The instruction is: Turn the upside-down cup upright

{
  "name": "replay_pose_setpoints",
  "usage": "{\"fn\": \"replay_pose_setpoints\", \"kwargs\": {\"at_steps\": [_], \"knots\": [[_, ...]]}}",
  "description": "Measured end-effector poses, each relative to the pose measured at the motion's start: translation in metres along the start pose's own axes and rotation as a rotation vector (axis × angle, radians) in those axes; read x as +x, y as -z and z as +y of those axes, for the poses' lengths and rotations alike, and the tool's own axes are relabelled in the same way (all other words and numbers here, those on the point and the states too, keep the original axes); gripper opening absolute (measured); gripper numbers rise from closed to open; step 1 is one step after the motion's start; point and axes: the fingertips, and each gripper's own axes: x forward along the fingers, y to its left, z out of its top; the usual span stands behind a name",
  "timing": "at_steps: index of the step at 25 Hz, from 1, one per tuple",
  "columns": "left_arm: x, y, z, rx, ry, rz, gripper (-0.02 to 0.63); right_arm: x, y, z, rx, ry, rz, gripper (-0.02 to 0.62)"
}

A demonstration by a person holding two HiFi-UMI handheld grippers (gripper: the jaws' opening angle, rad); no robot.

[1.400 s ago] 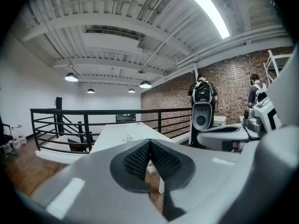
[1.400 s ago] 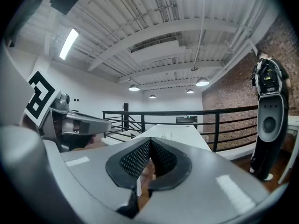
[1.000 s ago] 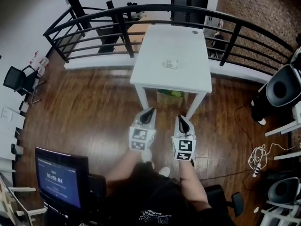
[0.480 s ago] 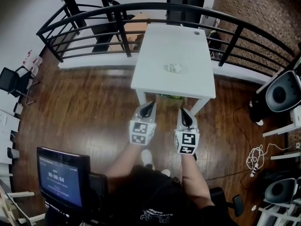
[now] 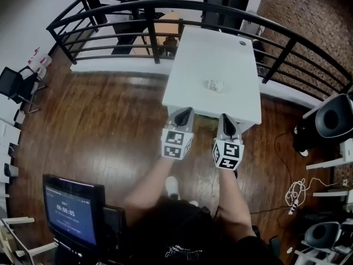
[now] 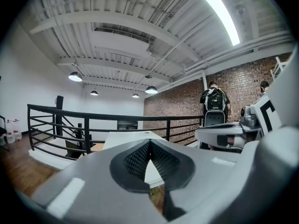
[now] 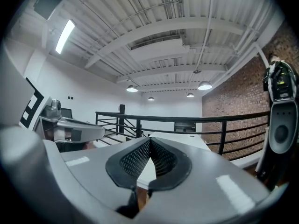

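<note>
A small clear cup [image 5: 214, 85] stands near the middle of the white table [image 5: 209, 54]; it is too small to tell which way up it is. My left gripper [image 5: 186, 111] and right gripper [image 5: 225, 117] are held side by side, level, at the table's near edge, well short of the cup. Both are shut with nothing between the pads. In the left gripper view the closed jaws [image 6: 149, 143] point along the tabletop [image 6: 126, 136]. The right gripper view shows the same over its own jaws [image 7: 150, 140]. The cup is hidden in both gripper views.
A black curved railing [image 5: 165, 7] runs behind and beside the table. A monitor [image 5: 71, 206] stands at my lower left. Office chairs [image 5: 333, 115] and floor cables [image 5: 295, 192] are on the right. A person with a backpack [image 6: 215, 101] stands by the brick wall.
I have walked toward the table. Both shut grippers moved forward together, from over the wood floor to the table's near edge. The cup has not moved.
</note>
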Motion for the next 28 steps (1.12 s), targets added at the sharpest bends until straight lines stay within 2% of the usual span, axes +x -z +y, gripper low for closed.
{"fn": "replay_pose_setpoints", "kwargs": {"at_steps": [16,21,28], "knots": [[0.030,-0.012,0.028,-0.021,0.033,-0.006,0.002,0.034,-0.002,-0.012,-0.007,0.079,0.030,0.014],[0.042,-0.011,0.042,-0.023,0.014,0.005,0.002,0.051,0.001,-0.009,0.015,0.070,0.022,0.014],[0.088,-0.005,0.039,-0.022,-0.007,0.014,0.002,0.084,0.017,-0.038,0.021,0.049,0.052,0.014]]}}
